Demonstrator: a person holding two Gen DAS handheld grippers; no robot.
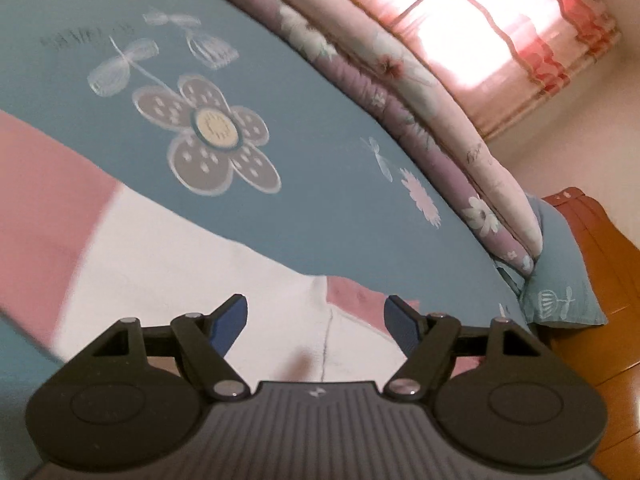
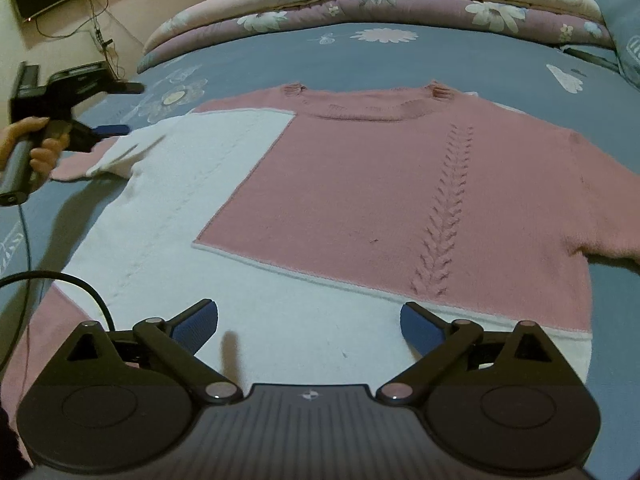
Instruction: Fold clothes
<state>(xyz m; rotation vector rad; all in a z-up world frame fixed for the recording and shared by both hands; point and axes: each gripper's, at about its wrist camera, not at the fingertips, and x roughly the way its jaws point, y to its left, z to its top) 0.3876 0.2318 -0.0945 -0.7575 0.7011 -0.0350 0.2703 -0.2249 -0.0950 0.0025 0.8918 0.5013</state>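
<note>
Right gripper: jaws spread wide, nothing between the blue pads. It hangs over the near white hem band of the sweater; whether the pads touch the knit cannot be told.

Sweater: pink and white knit, lying flat and face up on the blue flowered bedsheet. Seen from the right gripper, the pink chest panel with a cable braid runs straight ahead and the neckline lies at the far edge. One pink sleeve stretches out to the right of the gripper; the white shoulder and short pink cuff lie ahead to the left.

Left gripper: jaws open, moderately wide, empty. Beneath and just ahead of its pads is white knit with a small pink patch; a pink band of the sweater lies to its left. Beyond it is a large grey flower print on the sheet, then a rolled floral quilt along the far edge. This view is motion-blurred.

In the right wrist view the left gripper sits far left, held in a hand, above the sleeve cuff, not visibly touching it.
</note>
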